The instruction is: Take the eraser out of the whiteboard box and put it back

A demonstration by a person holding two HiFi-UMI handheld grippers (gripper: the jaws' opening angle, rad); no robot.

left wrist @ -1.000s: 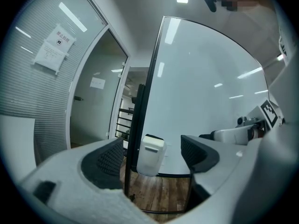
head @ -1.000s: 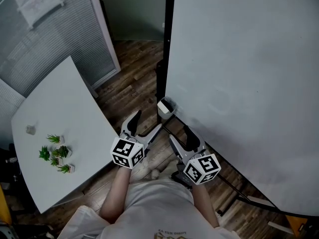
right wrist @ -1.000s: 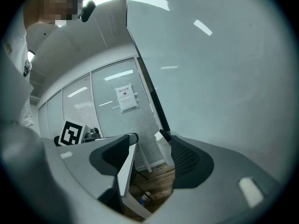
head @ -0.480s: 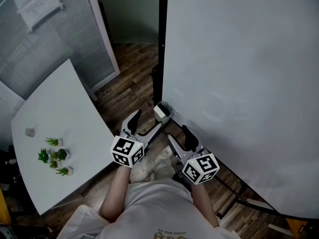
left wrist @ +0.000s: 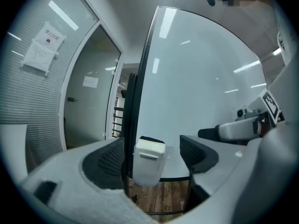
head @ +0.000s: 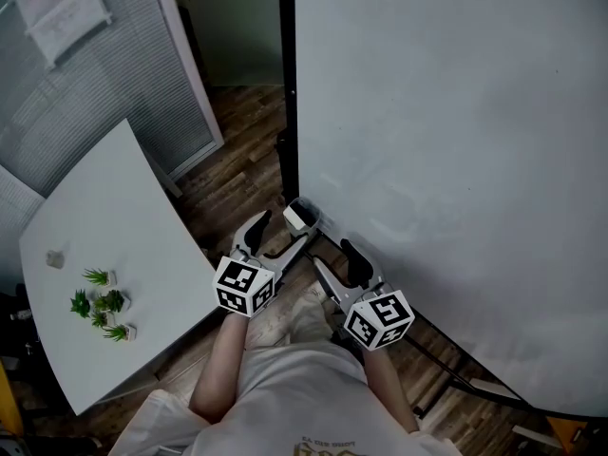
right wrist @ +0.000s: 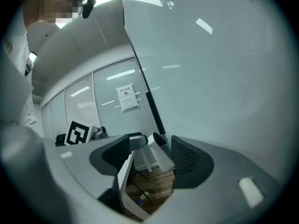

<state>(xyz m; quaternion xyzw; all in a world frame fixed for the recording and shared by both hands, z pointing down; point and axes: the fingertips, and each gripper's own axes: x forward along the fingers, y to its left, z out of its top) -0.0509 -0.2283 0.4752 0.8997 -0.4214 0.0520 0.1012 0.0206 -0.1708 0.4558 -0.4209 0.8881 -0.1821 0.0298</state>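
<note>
A small white whiteboard box [head: 301, 217] hangs at the lower left corner of the whiteboard [head: 456, 150], beside its black frame. In the left gripper view the box [left wrist: 149, 161] shows straight ahead, with a dark strip [left wrist: 151, 139], apparently the eraser, over its rim. My left gripper [head: 277, 233] is open just short of the box, nothing between its fingers. To its right, my right gripper [head: 334, 262] is open too and points at the box [right wrist: 160, 156] from the side, a little farther back. Neither touches it.
A white table [head: 104, 255] with small green plants [head: 103, 304] stands to the left, its edge close to my left arm. The black board frame [head: 286, 93] runs upward from the box. Wooden floor [head: 242, 164] lies below, and a glass partition with blinds [head: 85, 93] behind.
The box and the board's edge have slid left and slightly down in the head view, and now lie closer to the left gripper's tips. Both grippers stay open.
</note>
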